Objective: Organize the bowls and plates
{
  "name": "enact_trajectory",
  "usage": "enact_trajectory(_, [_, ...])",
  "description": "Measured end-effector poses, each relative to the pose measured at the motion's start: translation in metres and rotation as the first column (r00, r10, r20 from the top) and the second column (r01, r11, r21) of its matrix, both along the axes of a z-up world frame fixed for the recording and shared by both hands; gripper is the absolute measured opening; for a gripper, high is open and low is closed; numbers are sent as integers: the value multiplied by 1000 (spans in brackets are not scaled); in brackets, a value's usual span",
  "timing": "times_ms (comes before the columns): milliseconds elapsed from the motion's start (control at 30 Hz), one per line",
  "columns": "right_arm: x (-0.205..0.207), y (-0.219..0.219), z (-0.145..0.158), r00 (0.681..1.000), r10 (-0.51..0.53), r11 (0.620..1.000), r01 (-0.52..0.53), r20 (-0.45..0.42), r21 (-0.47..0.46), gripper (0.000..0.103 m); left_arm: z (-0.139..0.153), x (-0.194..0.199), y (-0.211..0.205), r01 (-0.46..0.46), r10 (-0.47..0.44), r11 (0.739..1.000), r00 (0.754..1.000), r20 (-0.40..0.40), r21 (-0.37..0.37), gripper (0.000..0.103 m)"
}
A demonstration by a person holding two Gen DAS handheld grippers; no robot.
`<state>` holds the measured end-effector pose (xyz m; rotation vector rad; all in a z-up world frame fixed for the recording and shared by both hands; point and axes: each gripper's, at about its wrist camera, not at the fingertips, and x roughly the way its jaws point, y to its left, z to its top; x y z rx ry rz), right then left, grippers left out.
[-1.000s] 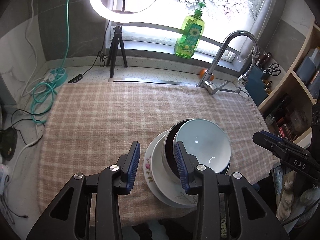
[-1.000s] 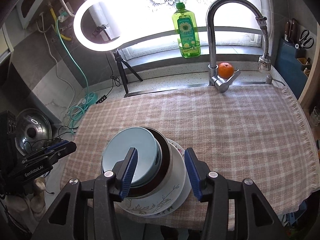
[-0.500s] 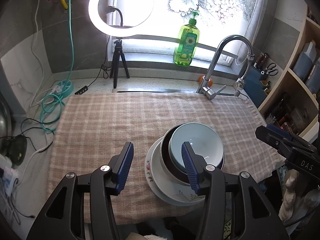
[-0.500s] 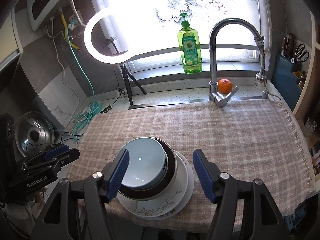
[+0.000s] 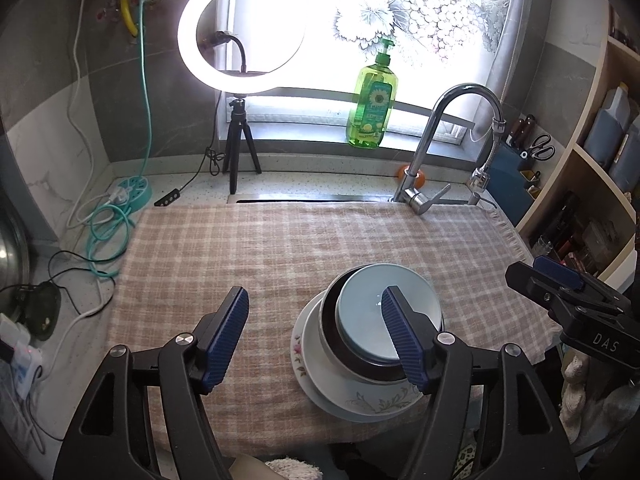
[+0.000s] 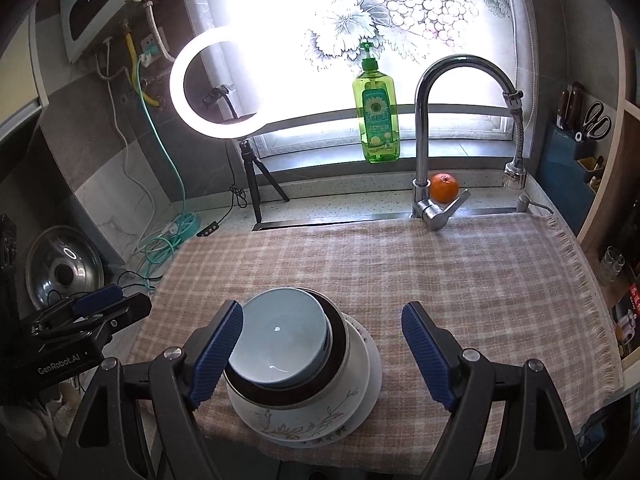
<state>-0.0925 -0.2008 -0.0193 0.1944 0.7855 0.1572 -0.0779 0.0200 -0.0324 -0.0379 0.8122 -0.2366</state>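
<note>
- Both claws we find spread wide and holding nothing: the left claw [image 5: 314,340] hangs above the near edge of the desk, its right finger [image 5: 404,340] overlapping the stacked dishes in view; the right claw [image 6: 322,350] hangs above the same stack, its left finger [image 6: 216,348] over the stack's left rim. We cannot tell whether either finger touches the dishes.
- We record one stack near the front edge of the desk, on the checked cloth [image 6: 460,280]. From the bottom up: a flat plate with flower print [image 5: 298,354], a white bowl with a leaf sprig pattern [image 6: 304,420], a dark brown bowl [image 6: 336,340] nested in it, and a pale blue bowl [image 6: 280,332] on top.
- The blue bowl sits off-centre, toward the left of the brown bowl as the right wrist view has it.
- We note the cloth covers most of the desk; the sink's back rim shows as a dark slot beyond it.
- Behind the cloth we observe a chrome faucet [image 6: 424,128], with an orange [image 6: 444,188] just beside its base.
- On the window sill stands a green soap bottle [image 6: 376,116], upright.
- To the left of it a lit ring light [image 5: 240,32] stands on a small tripod, with a teal cable coil [image 5: 108,224] on the counter nearby.
- At far left we see a steel pot lid [image 6: 64,272] leaning by the wall.
</note>
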Motion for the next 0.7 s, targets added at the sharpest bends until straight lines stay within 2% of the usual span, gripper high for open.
enact_trajectory(700, [7, 1, -7, 1000, 2, 1000, -2, -23, -2, 79, -3, 4, 3, -4, 4, 1000, 1000, -17, -7, 69])
